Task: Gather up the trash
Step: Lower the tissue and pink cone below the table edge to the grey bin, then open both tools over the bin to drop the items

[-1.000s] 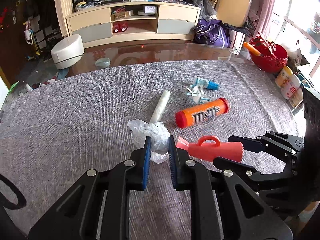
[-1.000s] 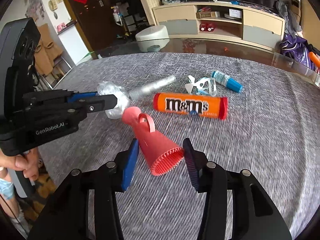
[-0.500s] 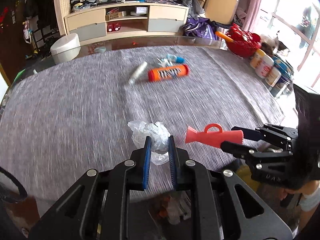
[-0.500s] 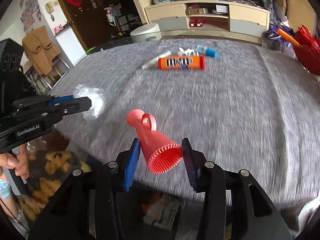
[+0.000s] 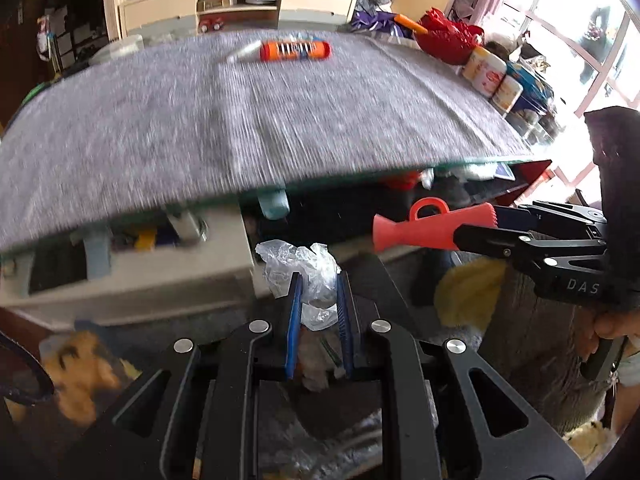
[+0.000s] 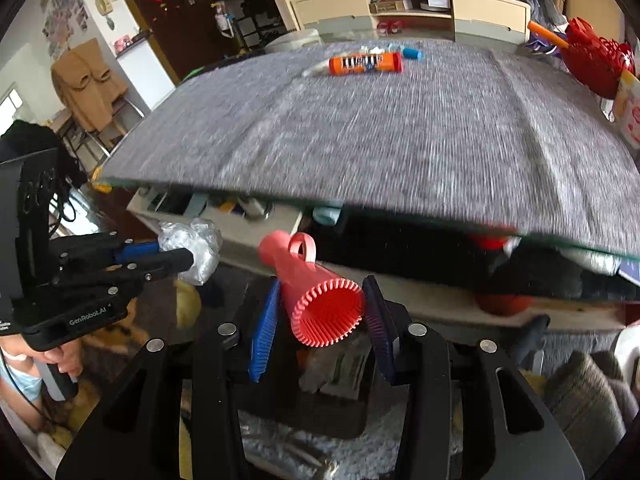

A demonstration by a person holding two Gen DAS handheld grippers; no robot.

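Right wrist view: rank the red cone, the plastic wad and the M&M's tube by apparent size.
1. Red cone, though it's nearest the camera.
2. Plastic wad and M&M's tube look about alike; the tube lies much farther off.

Coral-red ribbed funnel [image 6: 316,292], clear crinkled plastic wrap [image 5: 304,268], orange tube [image 6: 366,63], grey woven tablecloth [image 6: 400,140].
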